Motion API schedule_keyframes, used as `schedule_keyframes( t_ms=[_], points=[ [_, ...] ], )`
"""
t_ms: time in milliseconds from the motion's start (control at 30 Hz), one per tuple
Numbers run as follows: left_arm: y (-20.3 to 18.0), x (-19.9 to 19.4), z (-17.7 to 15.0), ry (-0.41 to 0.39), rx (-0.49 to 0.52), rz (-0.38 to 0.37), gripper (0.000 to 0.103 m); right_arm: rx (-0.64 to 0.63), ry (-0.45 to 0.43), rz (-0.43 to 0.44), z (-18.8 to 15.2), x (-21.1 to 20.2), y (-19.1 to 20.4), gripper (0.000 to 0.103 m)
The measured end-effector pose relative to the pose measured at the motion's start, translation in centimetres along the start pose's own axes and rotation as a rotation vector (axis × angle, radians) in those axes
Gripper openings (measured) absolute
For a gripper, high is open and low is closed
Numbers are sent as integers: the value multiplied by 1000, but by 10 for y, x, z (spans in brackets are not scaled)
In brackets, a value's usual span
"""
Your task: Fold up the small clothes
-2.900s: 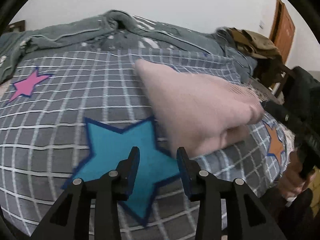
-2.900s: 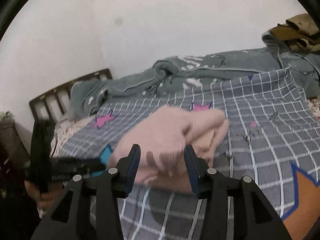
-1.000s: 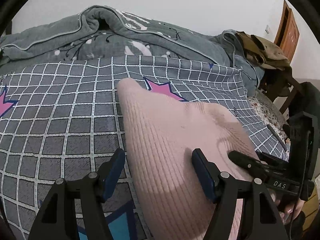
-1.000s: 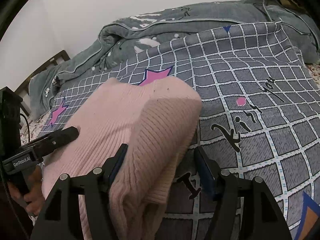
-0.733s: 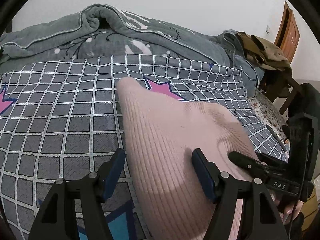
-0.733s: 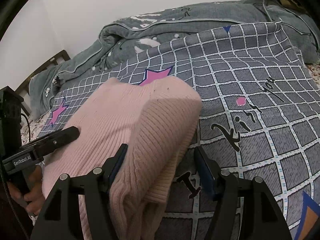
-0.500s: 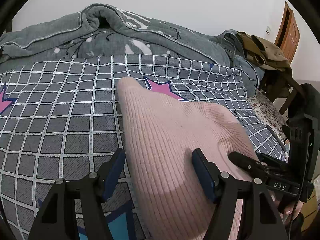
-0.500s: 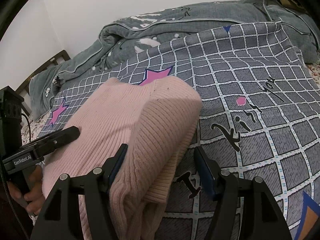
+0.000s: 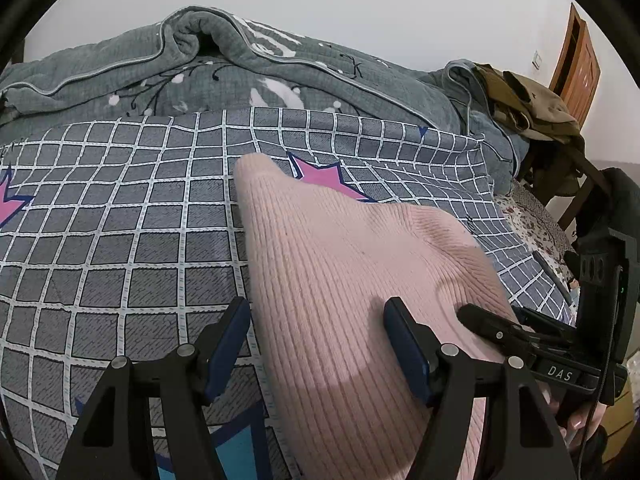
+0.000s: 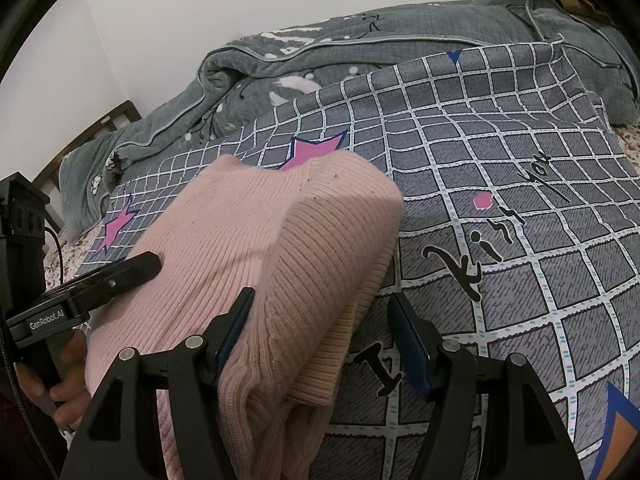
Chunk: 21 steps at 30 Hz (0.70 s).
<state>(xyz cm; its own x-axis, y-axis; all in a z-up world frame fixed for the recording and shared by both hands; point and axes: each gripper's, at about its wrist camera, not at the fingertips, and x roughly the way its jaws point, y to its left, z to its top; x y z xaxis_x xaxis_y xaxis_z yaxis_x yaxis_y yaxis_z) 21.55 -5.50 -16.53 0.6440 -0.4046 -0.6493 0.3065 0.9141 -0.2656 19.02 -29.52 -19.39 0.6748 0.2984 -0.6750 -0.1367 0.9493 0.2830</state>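
Note:
A pink ribbed sweater (image 9: pixel 340 264), folded into a thick bundle, lies on the grey checked bed cover (image 9: pixel 120 208). My left gripper (image 9: pixel 316 336) is open over its near left edge: one finger stands just off the knit, the other rests on top. In the right wrist view the sweater (image 10: pixel 260 240) shows its folded right edge with a ribbed hem. My right gripper (image 10: pixel 322 332) is open astride that edge, one finger on the knit and one over the cover. Each view shows the other gripper lying on the sweater: the right gripper (image 9: pixel 500 328), the left gripper (image 10: pixel 120 276).
A rumpled grey quilt (image 9: pixel 240 68) is heaped along the far side of the bed, against the wall. Khaki clothes (image 9: pixel 528 108) hang over a chair at the right, by a wooden door (image 9: pixel 576 60). A wooden headboard (image 10: pixel 100 124) stands at the left. Bare cover (image 10: pixel 520 160) lies right of the sweater.
Since about three seconds ago both grippers have come forward onto the sweater with their jaws wider. Over the last second nothing has moved.

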Motion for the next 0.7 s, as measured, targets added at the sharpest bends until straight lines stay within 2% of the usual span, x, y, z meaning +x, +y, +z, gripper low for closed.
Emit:
schedule_keyframes(
  t_ms=[700],
  points=[
    [3,2,-2,8,-16,-12,69,-2,13,14,0,-1,0,65]
  ],
)
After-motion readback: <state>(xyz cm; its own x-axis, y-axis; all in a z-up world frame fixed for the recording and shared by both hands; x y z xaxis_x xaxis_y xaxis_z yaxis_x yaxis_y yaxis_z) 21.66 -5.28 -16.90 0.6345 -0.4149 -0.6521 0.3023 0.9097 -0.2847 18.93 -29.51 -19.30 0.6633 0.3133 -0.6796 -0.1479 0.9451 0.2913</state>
